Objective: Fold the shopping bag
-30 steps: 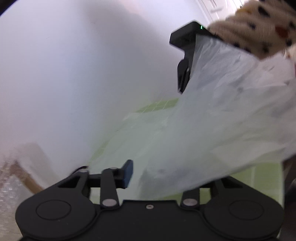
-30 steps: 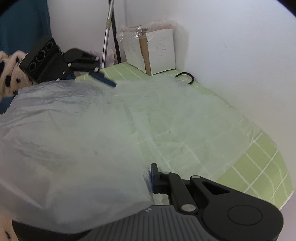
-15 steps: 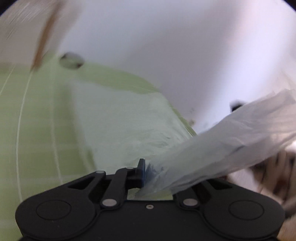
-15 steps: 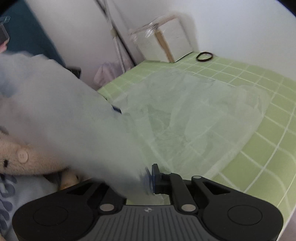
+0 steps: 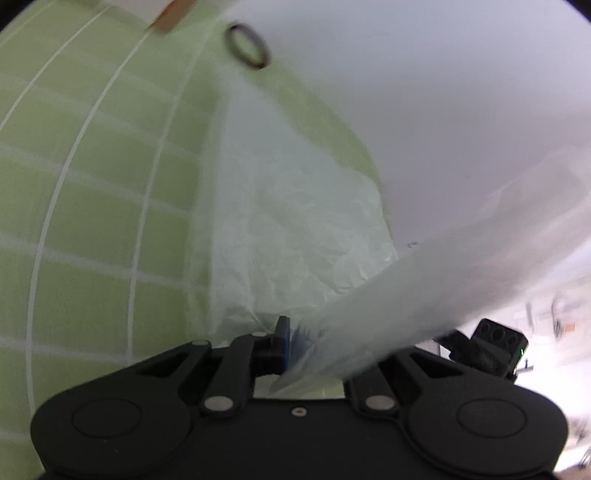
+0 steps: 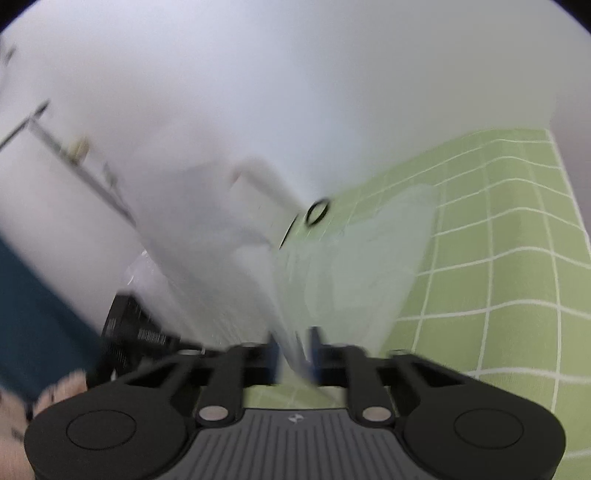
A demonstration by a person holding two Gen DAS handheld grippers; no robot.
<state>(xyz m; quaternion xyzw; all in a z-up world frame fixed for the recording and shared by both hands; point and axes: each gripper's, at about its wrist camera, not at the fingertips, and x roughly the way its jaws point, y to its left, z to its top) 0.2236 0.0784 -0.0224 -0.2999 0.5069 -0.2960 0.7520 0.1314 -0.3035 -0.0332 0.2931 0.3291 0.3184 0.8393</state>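
Note:
A thin translucent white shopping bag (image 5: 295, 229) lies partly flat on the green gridded mat (image 5: 92, 221); one edge is lifted and stretched taut between both grippers. My left gripper (image 5: 299, 339) is shut on the bag's edge, which runs off to the right as a raised sheet. My right gripper (image 6: 293, 350) is shut on the bag (image 6: 351, 273) too; the film rises between its blue pads, and the view is blurred. The right gripper's body also shows in the left wrist view (image 5: 495, 350), at lower right.
A black ring (image 5: 247, 46) lies on the mat by the white wall; it also shows in the right wrist view (image 6: 317, 212). A taped cardboard box (image 5: 162, 18) stands at the mat's far corner. The mat's edge meets the wall close by.
Both grippers have swung and tilted while holding the bag. The lifted part has been drawn into a narrower, tauter sheet. The black ring and box have shifted in both views.

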